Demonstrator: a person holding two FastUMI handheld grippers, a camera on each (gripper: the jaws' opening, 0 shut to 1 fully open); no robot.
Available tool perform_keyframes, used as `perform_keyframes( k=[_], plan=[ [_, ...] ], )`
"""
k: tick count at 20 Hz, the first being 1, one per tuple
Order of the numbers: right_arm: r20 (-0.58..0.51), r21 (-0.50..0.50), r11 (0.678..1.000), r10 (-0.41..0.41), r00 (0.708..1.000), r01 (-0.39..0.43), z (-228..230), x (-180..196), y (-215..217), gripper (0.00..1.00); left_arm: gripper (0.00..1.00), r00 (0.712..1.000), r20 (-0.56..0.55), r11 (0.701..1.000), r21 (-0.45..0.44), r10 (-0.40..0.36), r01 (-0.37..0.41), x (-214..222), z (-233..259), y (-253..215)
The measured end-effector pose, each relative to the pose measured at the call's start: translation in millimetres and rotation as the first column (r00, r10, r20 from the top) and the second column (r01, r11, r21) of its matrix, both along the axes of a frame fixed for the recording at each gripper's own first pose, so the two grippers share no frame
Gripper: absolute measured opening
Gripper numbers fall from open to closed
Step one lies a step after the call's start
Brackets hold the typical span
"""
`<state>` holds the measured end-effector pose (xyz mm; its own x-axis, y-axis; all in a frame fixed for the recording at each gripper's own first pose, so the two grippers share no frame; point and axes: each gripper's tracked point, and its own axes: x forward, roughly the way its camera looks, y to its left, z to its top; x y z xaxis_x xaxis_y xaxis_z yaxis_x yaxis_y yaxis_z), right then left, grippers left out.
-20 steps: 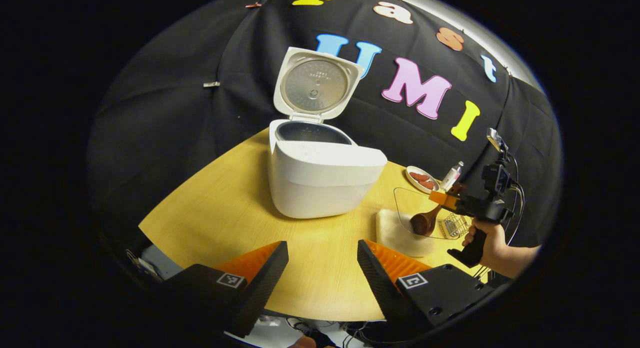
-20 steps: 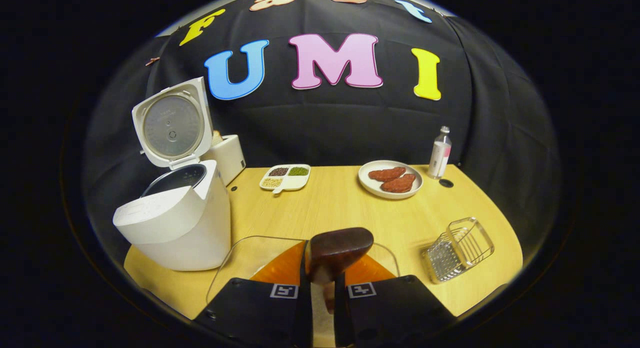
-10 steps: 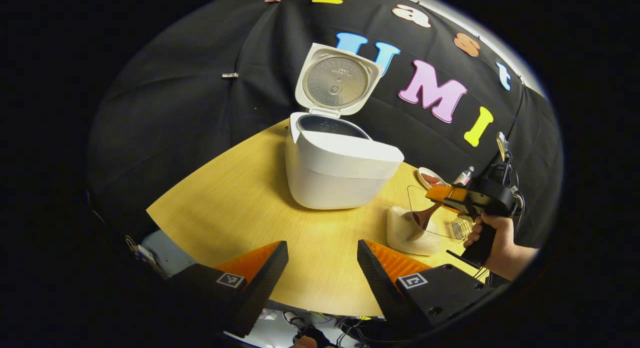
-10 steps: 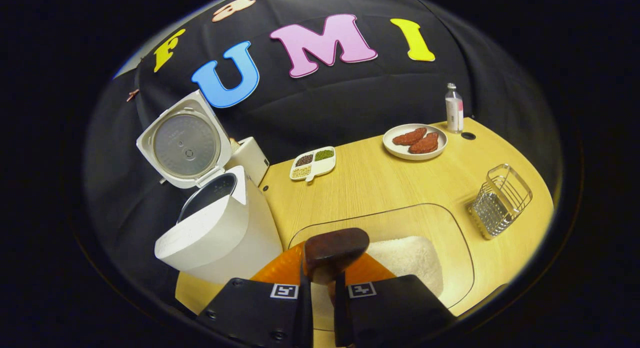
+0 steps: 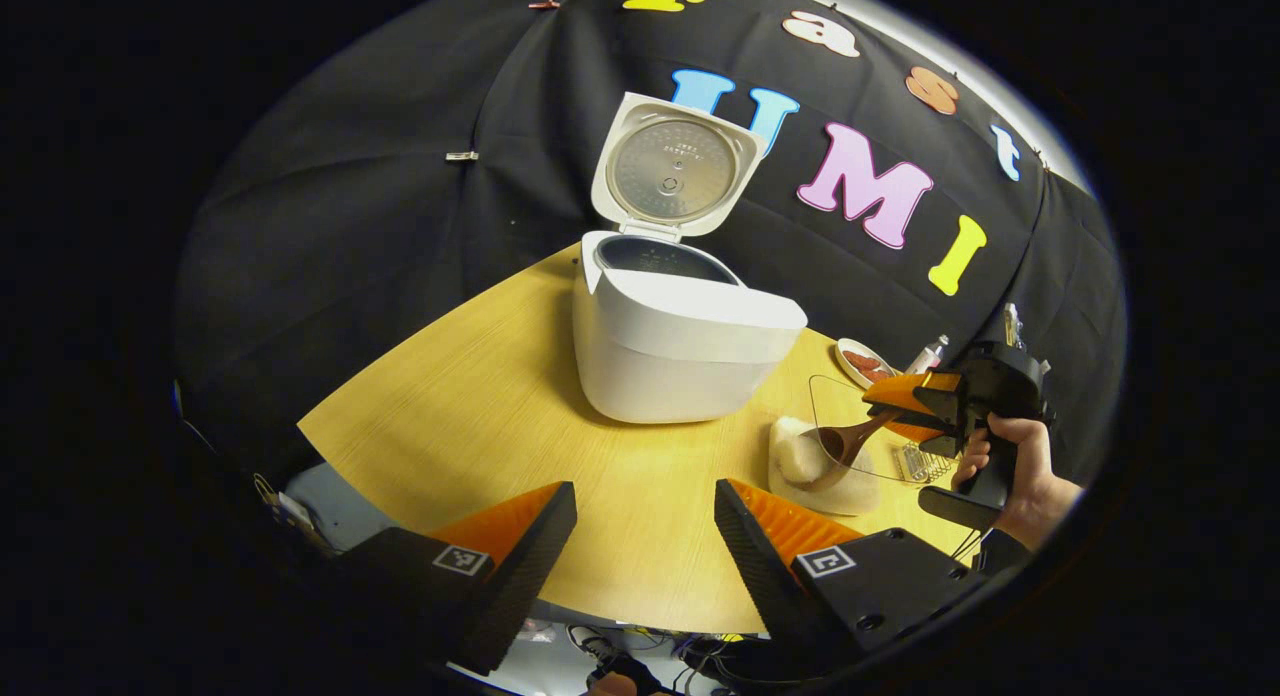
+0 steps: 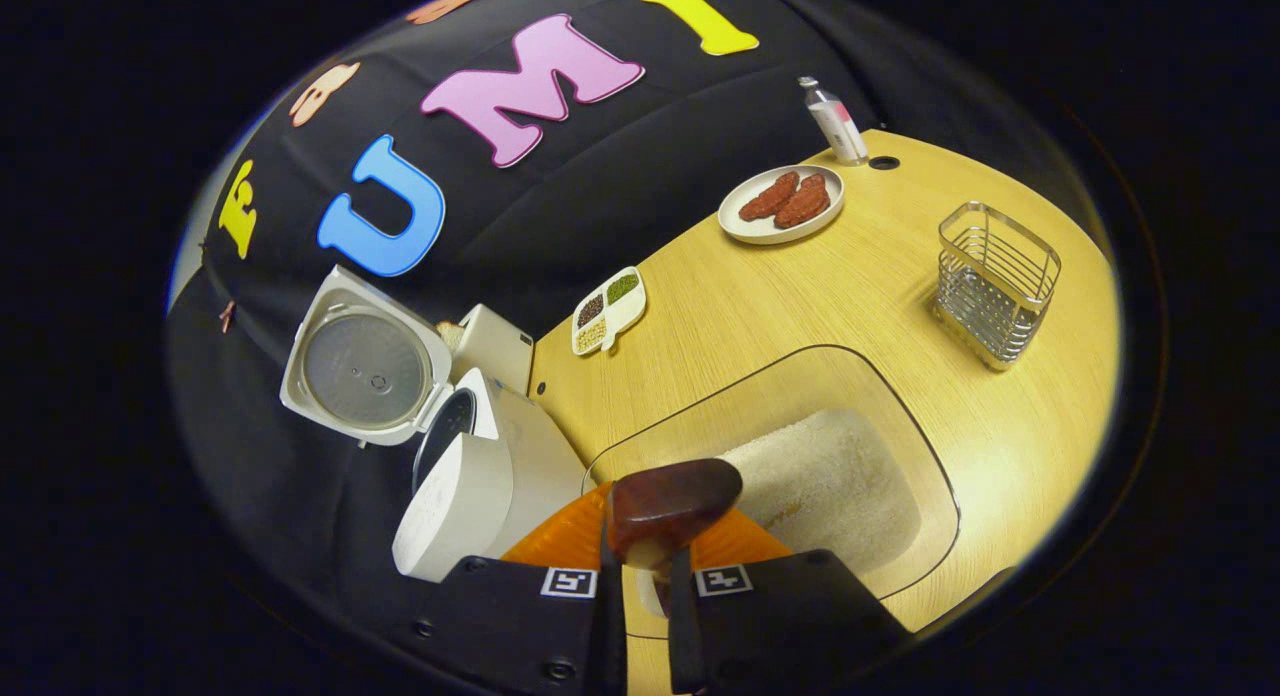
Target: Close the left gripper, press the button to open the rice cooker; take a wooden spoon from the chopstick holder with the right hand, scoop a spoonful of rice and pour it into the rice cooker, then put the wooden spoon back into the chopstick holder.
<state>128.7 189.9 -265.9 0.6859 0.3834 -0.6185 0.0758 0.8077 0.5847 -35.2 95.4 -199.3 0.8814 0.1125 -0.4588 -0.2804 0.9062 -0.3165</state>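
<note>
Right claw (image 6: 640, 576) tipped lower over rice (image 6: 830, 486), clamped on wooden spoon (image 6: 672, 496), left claw (image 5: 640, 536) apart.

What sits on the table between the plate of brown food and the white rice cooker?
In the right gripper view, a small divided dish of beans lies between the plate and the rice cooker, nearer the cooker.

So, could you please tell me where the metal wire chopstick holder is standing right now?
In the right gripper view the metal wire chopstick holder stands at the right on the wooden table, beyond the clear rice bowl.
</note>
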Motion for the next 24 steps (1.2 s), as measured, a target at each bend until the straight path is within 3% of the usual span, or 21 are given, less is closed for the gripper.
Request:
perform_keyframes(
  k=[7, 15, 24],
  plan=[
    [-0.026, 0.068, 0.99, -0.123, 0.992, 0.124, 22.5, 8.5, -49.2, 0.21, 0.96, 0.998, 0.019, 0.998, 0.013, -0.057, 0.057, 5.4, 10.2, -25.7],
    [-0.068, 0.23, 0.938, -0.252, 0.965, 0.261, 70.0, 22.8, -84.1, 0.21, 0.96, 0.993, 0.029, 0.994, -0.004, -0.111, 0.111, 6.4, 20.4, -52.3],
    [-0.081, 0.404, 0.872, -0.268, 0.96, 0.277, 125.4, 41.5, -56.2, 0.21, 0.96, 0.995, 0.066, 0.995, 0.062, -0.076, 0.072, 11.1, 40.1, -24.6]
  ],
)
